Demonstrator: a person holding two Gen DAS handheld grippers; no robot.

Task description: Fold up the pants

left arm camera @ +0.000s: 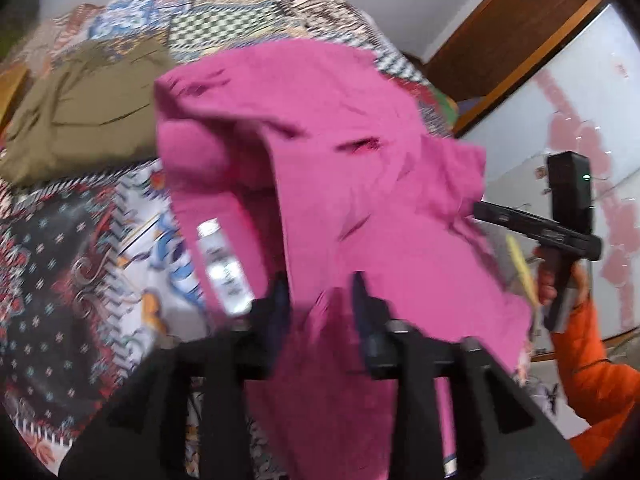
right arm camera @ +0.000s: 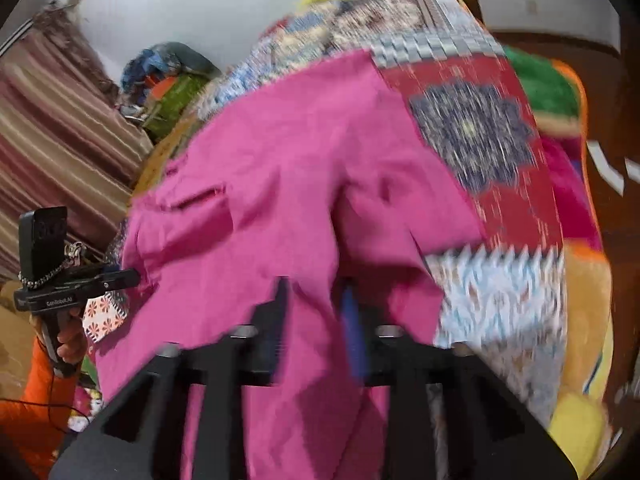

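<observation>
Pink pants (left arm camera: 340, 140) hang crumpled above a patchwork bedspread (left arm camera: 80, 260). In the left wrist view my left gripper (left arm camera: 320, 296) is shut on a bunch of the pink cloth, which fills the gap between its dark fingers. At the right, a hand in an orange sleeve holds my right gripper (left arm camera: 478, 210), whose tip meets the pants' edge. In the right wrist view the pants (right arm camera: 280, 180) run down between the fingers of my right gripper (right arm camera: 316, 300), which is shut on them. My left gripper (right arm camera: 134, 276) meets the cloth at the left edge.
An olive-green garment (left arm camera: 80, 120) lies on the bedspread at the upper left. A shiny white and silver object (left arm camera: 224, 268) shows beside the pants. A striped curtain (right arm camera: 60, 140) hangs at the left, and a green and orange blanket (right arm camera: 560, 92) lies at the right.
</observation>
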